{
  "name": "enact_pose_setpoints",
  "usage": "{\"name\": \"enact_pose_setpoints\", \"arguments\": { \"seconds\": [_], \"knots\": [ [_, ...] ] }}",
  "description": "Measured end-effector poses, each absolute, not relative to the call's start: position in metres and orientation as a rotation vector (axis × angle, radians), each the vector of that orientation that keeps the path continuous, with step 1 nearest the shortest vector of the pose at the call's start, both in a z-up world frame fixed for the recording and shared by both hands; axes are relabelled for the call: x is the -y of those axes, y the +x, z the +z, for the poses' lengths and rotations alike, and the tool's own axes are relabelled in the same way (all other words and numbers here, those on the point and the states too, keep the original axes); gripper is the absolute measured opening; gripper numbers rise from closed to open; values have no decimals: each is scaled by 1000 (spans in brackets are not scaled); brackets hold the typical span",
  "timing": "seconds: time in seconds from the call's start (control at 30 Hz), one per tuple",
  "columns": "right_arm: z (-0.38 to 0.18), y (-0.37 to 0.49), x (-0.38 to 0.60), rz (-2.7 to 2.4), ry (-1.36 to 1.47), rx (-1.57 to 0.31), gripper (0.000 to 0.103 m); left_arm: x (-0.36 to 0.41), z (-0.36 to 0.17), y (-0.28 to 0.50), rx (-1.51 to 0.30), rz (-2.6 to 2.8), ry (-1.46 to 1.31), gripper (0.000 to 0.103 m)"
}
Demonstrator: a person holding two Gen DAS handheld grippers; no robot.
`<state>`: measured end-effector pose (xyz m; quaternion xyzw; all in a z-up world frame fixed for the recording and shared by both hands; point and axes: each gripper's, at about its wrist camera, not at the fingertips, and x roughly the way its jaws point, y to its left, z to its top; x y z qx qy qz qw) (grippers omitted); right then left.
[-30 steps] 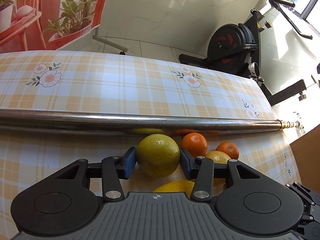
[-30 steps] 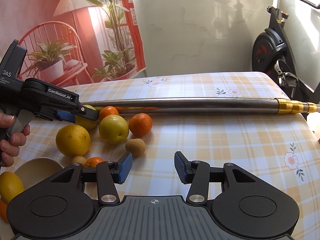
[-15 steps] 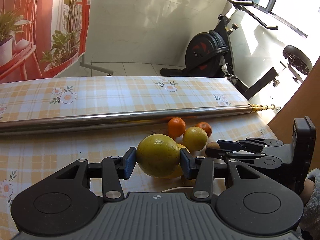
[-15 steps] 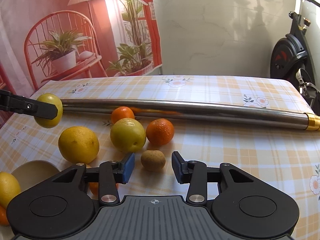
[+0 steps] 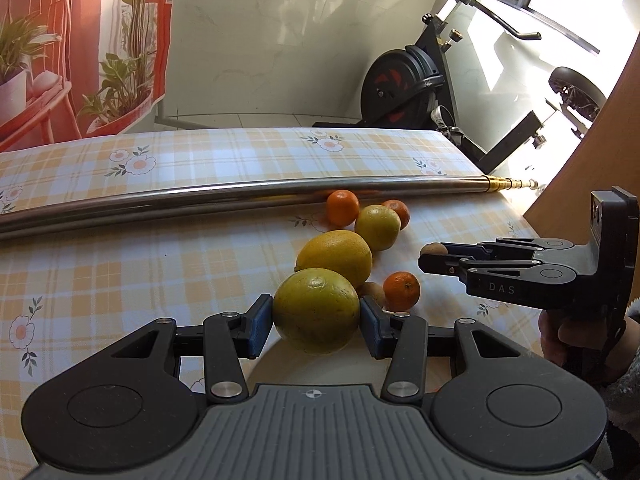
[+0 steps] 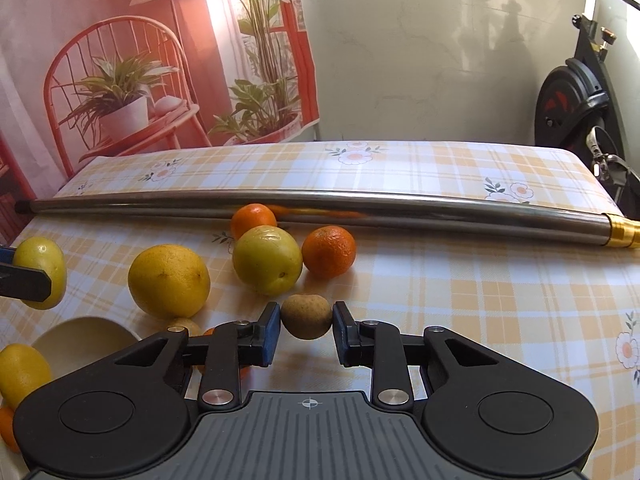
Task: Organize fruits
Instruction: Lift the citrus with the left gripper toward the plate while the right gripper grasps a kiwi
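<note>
Left gripper (image 5: pixel 316 320), bottom center of the left wrist view: jaws pinching a yellow-green citrus (image 5: pixel 316 311), blue pads touching both its sides, fruit held above a pale bowl (image 5: pixel 332 366) whose rim shows just under it. Right gripper (image 6: pixel 306 328), bottom center of the right wrist view: jaws clamped on a small brown kiwi (image 6: pixel 307 316), pads touching it left and right. Same kiwi shows at the jaw tips at right in the left wrist view.

Loose fruit on the plaid surface (image 6: pixel 480 300), center-left of the right wrist view: large yellow grapefruit (image 6: pixel 169 281), yellow-green apple-like fruit (image 6: pixel 267 260) touching an orange (image 6: pixel 329 251) on its right, another orange (image 6: pixel 253 220) behind it against the metal pole (image 6: pixel 400 208). Lower left: a yellow lemon (image 6: pixel 22 374) beside the bowl. Person's hand (image 5: pixel 576 336) grips the right gripper's handle, right edge of the left wrist view.
</note>
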<state>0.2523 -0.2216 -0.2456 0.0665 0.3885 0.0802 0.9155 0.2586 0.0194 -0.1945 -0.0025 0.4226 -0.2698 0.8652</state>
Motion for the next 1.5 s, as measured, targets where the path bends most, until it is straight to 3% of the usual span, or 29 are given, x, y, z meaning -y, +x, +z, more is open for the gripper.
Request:
{"name": "enact_pose_setpoints", "arguments": {
  "seconds": [0.87,1.5],
  "knots": [
    [-218,183,208,186,140,-765,26,3,-220,242,-966,-518,236,49],
    [-208,165,195,228,130,-776,26,-10,-210,233,-927,-472,167,53]
  ]
}}
